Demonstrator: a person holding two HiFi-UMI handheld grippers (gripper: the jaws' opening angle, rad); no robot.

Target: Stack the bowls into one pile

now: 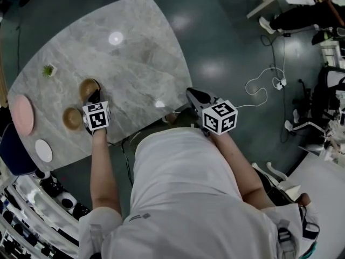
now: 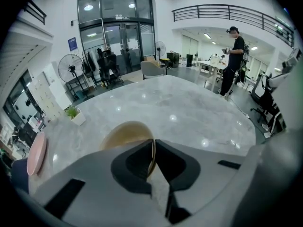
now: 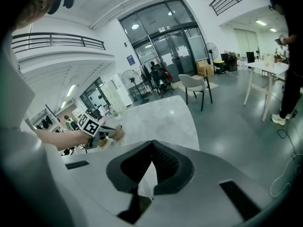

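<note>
Two brown bowls stand on the marble table (image 1: 135,47) near its left side: one (image 1: 87,87) further in, the other (image 1: 71,118) closer to the edge. My left gripper (image 1: 93,95) is shut on the near rim of the further bowl (image 2: 124,133); the thin rim shows pinched between the jaws in the left gripper view (image 2: 152,151). My right gripper (image 1: 191,93) hangs just off the table's right edge, shut with nothing in it (image 3: 151,144). In the right gripper view the left gripper (image 3: 105,130) and its bowl (image 3: 117,133) are seen from the side.
A pink plate (image 1: 22,114) and a small white plate (image 1: 43,150) lie at the table's left rim. A little potted plant (image 1: 49,69) stands behind the bowls. A dark blue seat (image 1: 12,150) is tucked at the left. Cables lie on the floor (image 1: 259,85) to the right.
</note>
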